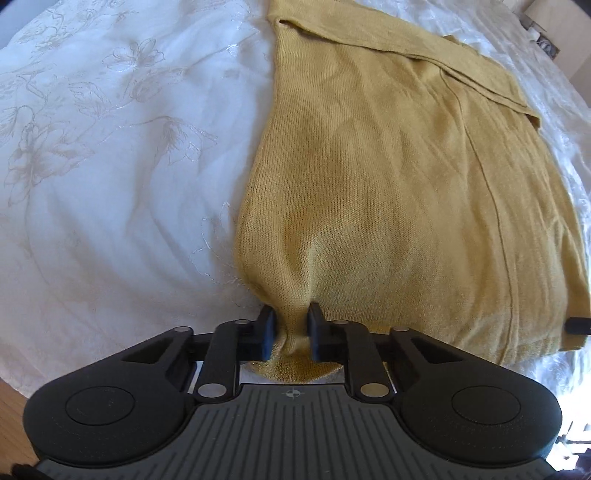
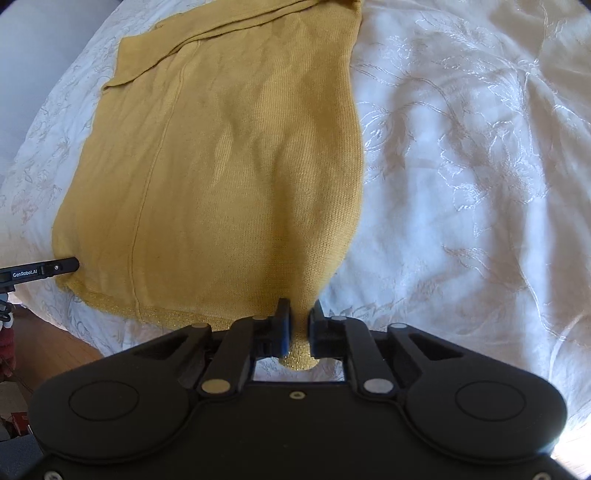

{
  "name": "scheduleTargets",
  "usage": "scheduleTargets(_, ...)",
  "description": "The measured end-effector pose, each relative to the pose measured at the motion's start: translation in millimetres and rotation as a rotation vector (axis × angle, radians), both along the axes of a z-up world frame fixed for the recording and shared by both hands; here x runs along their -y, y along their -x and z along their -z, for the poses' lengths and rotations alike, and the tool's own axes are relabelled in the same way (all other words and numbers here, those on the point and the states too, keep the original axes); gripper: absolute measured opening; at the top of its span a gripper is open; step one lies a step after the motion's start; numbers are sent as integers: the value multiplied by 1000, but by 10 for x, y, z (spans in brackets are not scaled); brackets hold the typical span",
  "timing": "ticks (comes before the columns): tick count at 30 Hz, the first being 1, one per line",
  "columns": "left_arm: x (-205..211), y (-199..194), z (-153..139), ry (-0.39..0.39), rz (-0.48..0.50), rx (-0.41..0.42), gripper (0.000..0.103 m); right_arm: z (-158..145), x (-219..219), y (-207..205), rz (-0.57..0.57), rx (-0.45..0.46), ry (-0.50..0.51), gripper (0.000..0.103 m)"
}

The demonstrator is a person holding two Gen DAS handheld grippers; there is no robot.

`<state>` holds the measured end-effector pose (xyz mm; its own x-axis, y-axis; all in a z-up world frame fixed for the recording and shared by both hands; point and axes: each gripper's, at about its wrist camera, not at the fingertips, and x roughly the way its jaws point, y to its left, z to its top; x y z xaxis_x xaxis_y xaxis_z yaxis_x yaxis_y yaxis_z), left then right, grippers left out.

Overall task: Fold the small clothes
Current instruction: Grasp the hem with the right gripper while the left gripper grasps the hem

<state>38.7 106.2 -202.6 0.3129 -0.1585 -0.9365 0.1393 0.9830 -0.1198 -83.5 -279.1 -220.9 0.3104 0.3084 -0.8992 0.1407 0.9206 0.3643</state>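
Note:
A mustard-yellow knit garment [image 1: 388, 177] lies flat on a white embroidered bedcover [image 1: 110, 166], with a folded flap across its far end. My left gripper [image 1: 290, 321] is shut on the garment's near left hem corner, the cloth bunched between the pads. My right gripper [image 2: 300, 317] is shut on the near right hem corner of the same garment [image 2: 229, 166]. Its glittery hem edge shows below both sets of jaws. The left gripper's finger [image 2: 55, 267] pokes in at the left edge of the right wrist view.
The white bedcover [image 2: 461, 166] spreads wide on both sides of the garment. A wooden floor [image 1: 14, 417] shows below the bed's near edge. A cardboard box [image 1: 554, 33] sits at the far right.

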Motion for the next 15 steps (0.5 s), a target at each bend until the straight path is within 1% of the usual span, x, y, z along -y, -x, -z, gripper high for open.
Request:
scheduleTargets(2, -24, 29, -88, 27, -17, 17, 11, -74, 13, 7, -3, 30, -24, 14)
scheduleTargets(4, -83, 60, -234, 60, -34, 43, 11, -162, 21, 4, -2, 55, -43, 14)
scheduleTargets(8, -88, -4, -506, 119, -61, 86, 10, -418, 87, -7, 14, 124, -88, 14)
scheduleTargets(12, -99, -196, -789, 178, -86, 140, 10, -684, 185, -120, 44, 199, -119, 14)
scheduleTargets(15, -112, -372, -979, 204, -89, 182, 10, -860, 254, -269, 75, 258, -135, 14)
